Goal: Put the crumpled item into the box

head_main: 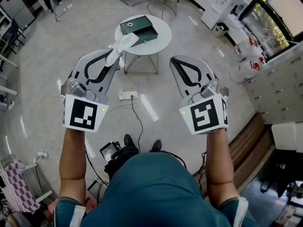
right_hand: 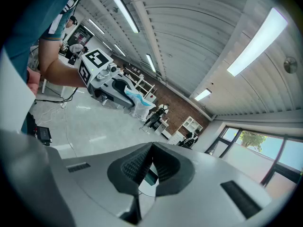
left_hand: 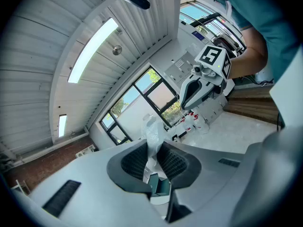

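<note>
Person's left hand-held gripper [head_main: 115, 59] is pinching the crumpled item [head_main: 125, 41] mid-carry; the right hand-held gripper [head_main: 176, 63] is hanging closed, empty. The next move probably calls for reaching over the box [head_main: 138, 27], then releasing.

**Box on table, grippers below**

A dark green rectangular box [head_main: 138, 26] sits on the small round white table [head_main: 161, 44], upper centre of the head view. At the table's lower-left rim, the grey left gripper [head_main: 115, 56] pinches a crumpled clear plastic wrapper [head_main: 122, 44]. The grey right gripper [head_main: 175, 60] lies below right of the table.
</note>
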Demonstrator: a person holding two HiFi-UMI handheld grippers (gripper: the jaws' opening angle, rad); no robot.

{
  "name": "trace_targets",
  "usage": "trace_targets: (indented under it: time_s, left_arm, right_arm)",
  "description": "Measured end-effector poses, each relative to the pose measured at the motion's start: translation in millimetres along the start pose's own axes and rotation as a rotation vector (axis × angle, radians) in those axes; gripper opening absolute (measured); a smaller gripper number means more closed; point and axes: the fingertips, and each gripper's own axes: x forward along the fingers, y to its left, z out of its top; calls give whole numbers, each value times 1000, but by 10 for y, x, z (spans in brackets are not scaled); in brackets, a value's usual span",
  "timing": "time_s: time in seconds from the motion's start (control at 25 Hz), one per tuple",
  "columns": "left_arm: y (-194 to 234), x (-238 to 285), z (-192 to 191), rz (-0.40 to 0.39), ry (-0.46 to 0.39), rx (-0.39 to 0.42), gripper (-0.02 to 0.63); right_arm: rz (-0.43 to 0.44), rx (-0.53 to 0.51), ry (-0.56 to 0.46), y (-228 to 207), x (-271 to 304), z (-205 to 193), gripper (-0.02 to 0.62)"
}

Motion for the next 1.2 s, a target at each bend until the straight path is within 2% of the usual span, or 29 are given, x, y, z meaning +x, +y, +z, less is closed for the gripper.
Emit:
trace_targets:
  time_s: [0.36, 0.6, 0.8, 1.0, 1.2]
  left_arm:
    - [111, 23, -279, -16, -2, -9, 72]
    - [476, -197, -621, -23, -13, -14, 72]
    - [691, -224, -863, -25, -20, -19, 72]
    - [761, -97, -1011, -21, -1, -34, 72]
    - [769, 280, -1061, 2, 55, -41, 72]
  right_arm:
    - [0, 19, 6, 70, 300, 23, 38]
    - [-2, 58, -8, 213, 704, 366, 40]
    - [0, 70, -11, 256, 1014, 493, 40]
    - [24, 78, -22, 182, 1212, 441, 40]
    - [73, 77, -52, -87, 1415, 177, 40]
